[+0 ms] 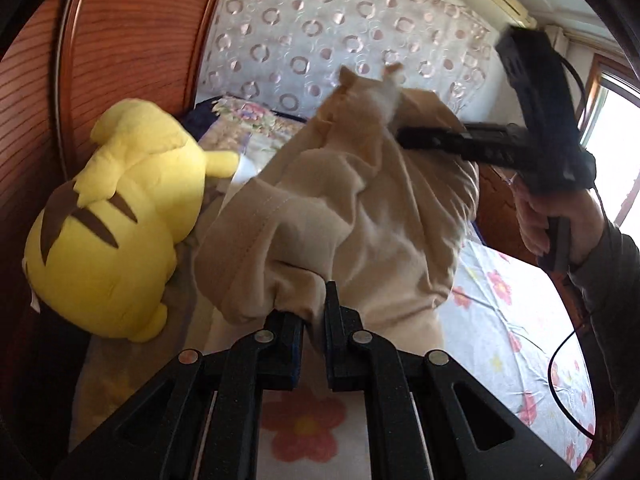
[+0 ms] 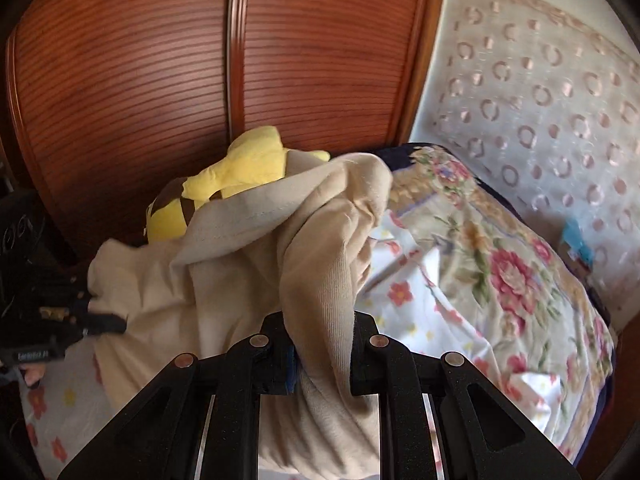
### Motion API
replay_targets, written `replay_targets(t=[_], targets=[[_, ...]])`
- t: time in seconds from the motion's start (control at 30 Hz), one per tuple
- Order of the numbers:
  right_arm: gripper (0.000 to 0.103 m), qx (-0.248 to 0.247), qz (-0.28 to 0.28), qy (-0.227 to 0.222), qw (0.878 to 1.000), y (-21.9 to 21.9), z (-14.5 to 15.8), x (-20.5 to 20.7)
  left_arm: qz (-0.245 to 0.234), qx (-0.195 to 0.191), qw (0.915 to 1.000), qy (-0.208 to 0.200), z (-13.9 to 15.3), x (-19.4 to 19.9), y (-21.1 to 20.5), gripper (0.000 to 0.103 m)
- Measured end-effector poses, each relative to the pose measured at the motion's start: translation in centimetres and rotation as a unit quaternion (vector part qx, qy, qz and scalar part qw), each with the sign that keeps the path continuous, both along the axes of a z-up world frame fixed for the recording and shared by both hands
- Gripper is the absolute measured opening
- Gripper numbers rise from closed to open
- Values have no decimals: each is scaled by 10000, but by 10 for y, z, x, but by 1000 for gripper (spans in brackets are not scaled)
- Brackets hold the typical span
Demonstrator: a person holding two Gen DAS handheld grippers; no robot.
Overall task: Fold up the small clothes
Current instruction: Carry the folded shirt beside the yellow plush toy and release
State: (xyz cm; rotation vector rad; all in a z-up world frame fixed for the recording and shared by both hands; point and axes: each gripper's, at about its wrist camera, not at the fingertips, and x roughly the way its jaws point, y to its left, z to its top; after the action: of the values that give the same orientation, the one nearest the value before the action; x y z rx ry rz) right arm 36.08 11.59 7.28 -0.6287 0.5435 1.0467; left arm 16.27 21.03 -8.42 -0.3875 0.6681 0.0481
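Observation:
A small beige garment (image 1: 352,216) hangs bunched in the air above the bed. My left gripper (image 1: 314,312) is shut on a fold of its hem at the bottom of the left wrist view. My right gripper (image 1: 404,138) reaches in from the right there, held by a hand (image 1: 560,216), and bites the cloth's far side. In the right wrist view the same beige garment (image 2: 280,248) drapes over my right gripper (image 2: 320,344), which is shut on a thick fold. My left gripper (image 2: 112,324) shows at the left edge, clamped on the cloth's other end.
A yellow plush toy (image 1: 116,236) lies at the left against a dark wooden headboard (image 1: 132,40). The bed carries a white floral sheet (image 1: 508,320) and a flowered quilt (image 2: 500,264). A patterned curtain (image 1: 320,32) hangs behind, and a black cable (image 1: 560,360) trails at the right.

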Motion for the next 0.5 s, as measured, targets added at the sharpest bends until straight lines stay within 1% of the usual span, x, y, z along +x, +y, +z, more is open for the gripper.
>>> replay_targets(t=[0.1, 0.2, 0.27, 0.3, 0.37, 0.4, 0.43, 0.47, 0.5], targets=[[16, -154, 122, 102, 9998, 39, -10, 19, 61, -54, 9999, 153, -10, 0, 6, 9], [16, -142, 186, 188, 9995, 65, -20, 35, 118, -62, 9995, 291, -14, -1, 17, 9], [17, -135, 31, 314, 9994, 77, -26, 48, 104, -21, 9994, 341, -15, -1, 17, 9], [20, -97, -81, 398, 9991, 77, -29, 47, 95, 52, 9993, 368, -16, 0, 15, 9], [29, 22, -297, 421, 9987, 83, -33, 52, 72, 196, 9989, 409, -14, 0, 11, 13], [31, 78, -388, 406, 9984, 85, -34, 54, 88, 252, 9989, 378, -12, -2, 10, 17], [36, 152, -440, 410, 9981, 80, -35, 46, 114, 294, 9989, 355, -11, -4, 9, 21], [38, 211, -510, 384, 9977, 77, -35, 46, 167, 298, 9988, 344, -10, -10, 10, 24], [38, 260, -574, 355, 9974, 75, -37, 42, 232, 324, 9986, 338, -10, -11, 11, 31]])
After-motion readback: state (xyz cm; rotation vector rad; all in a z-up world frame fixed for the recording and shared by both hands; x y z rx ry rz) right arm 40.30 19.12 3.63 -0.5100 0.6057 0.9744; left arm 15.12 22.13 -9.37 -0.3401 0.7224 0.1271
